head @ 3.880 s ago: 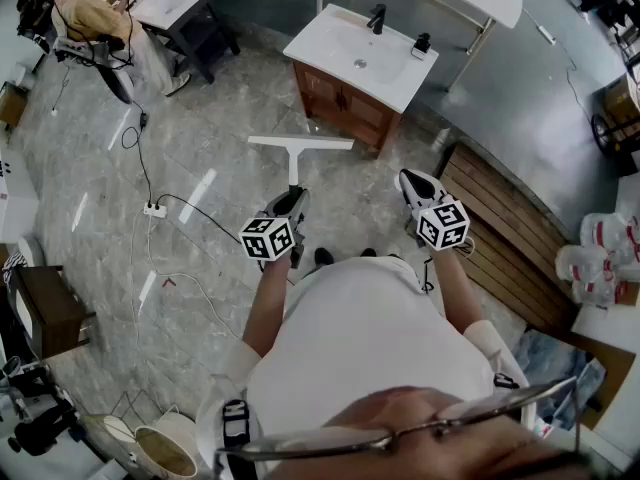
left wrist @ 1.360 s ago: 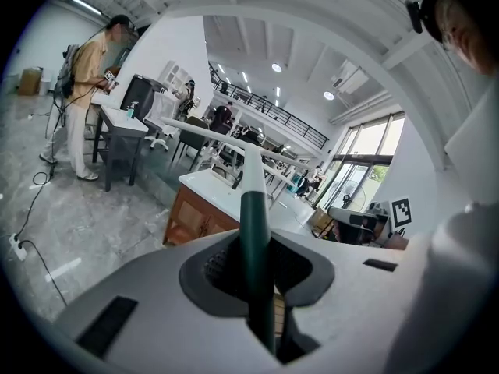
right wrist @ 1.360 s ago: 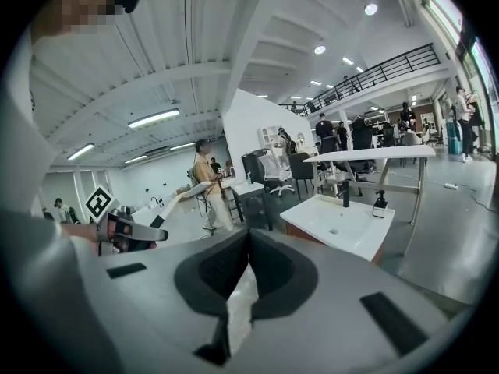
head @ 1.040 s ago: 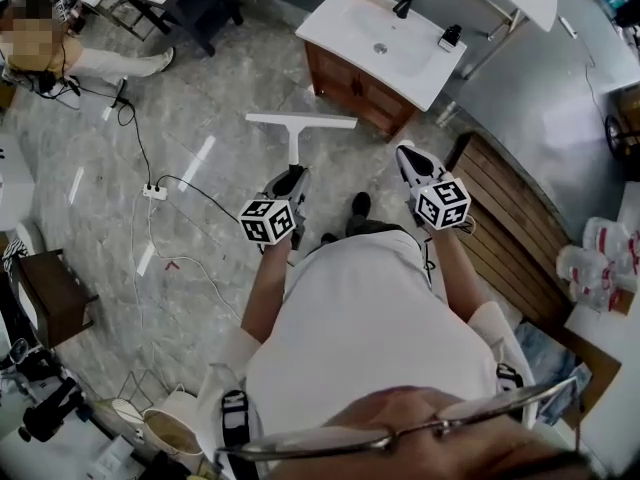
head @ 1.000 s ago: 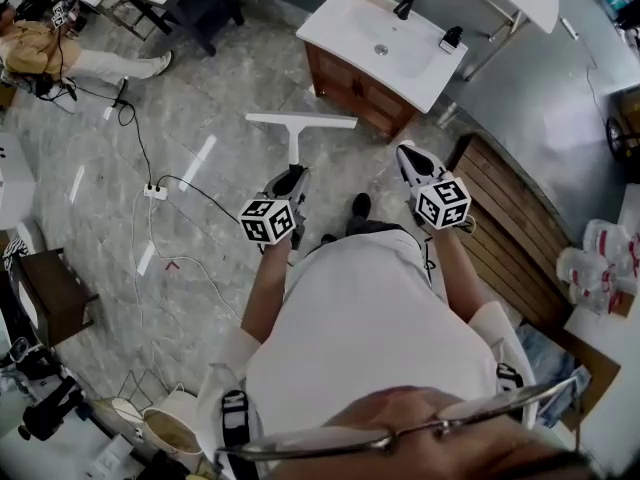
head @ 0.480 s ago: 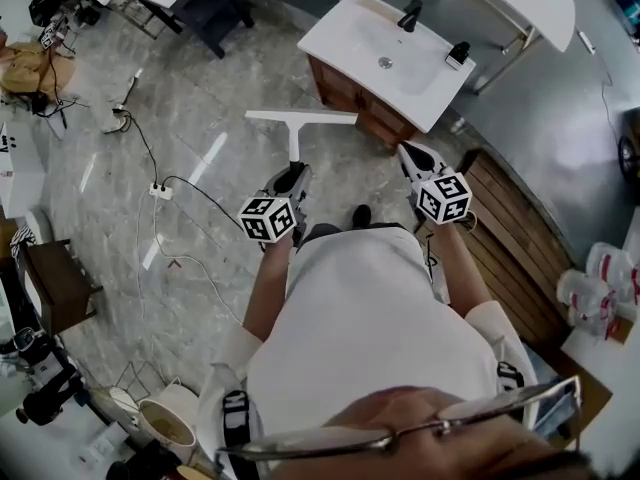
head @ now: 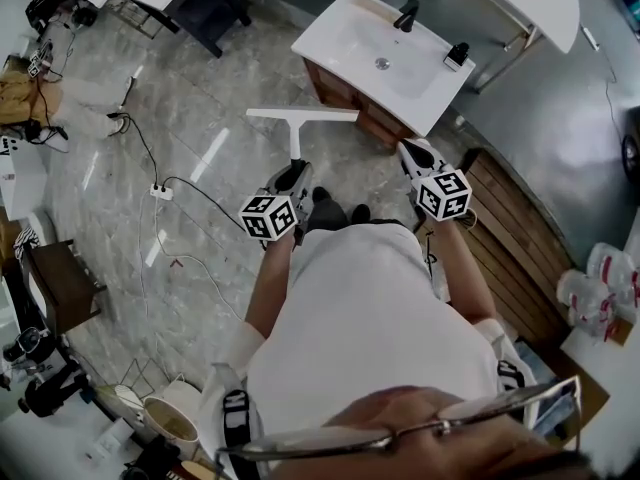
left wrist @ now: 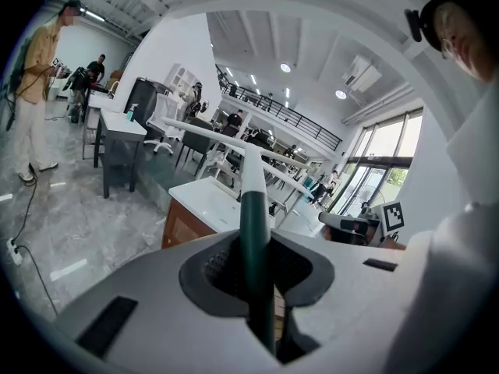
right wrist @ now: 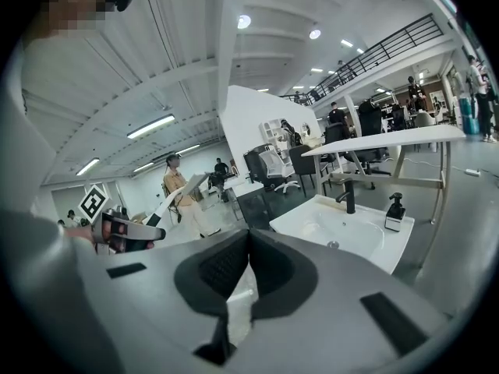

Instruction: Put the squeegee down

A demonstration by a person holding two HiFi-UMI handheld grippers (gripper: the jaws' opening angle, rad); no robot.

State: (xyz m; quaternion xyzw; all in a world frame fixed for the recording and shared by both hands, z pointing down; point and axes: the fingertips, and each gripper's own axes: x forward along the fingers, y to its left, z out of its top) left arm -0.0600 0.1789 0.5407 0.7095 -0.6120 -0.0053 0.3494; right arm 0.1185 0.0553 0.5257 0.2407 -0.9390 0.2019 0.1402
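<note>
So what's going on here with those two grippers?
A person holds a gripper in each hand, facing a white sink vanity. The left gripper is clamped on the handle of a squeegee, with the blade out in front, in the air. The right gripper is shut and empty. The squeegee isn't set down yet.

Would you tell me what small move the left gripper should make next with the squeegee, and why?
Probably carry the squeegee forward to the white sink counter before letting go. The left gripper is shut on its dark handle, and the blade hangs in the air above the floor, short of the counter, so nothing lies beneath to receive it.
</note>
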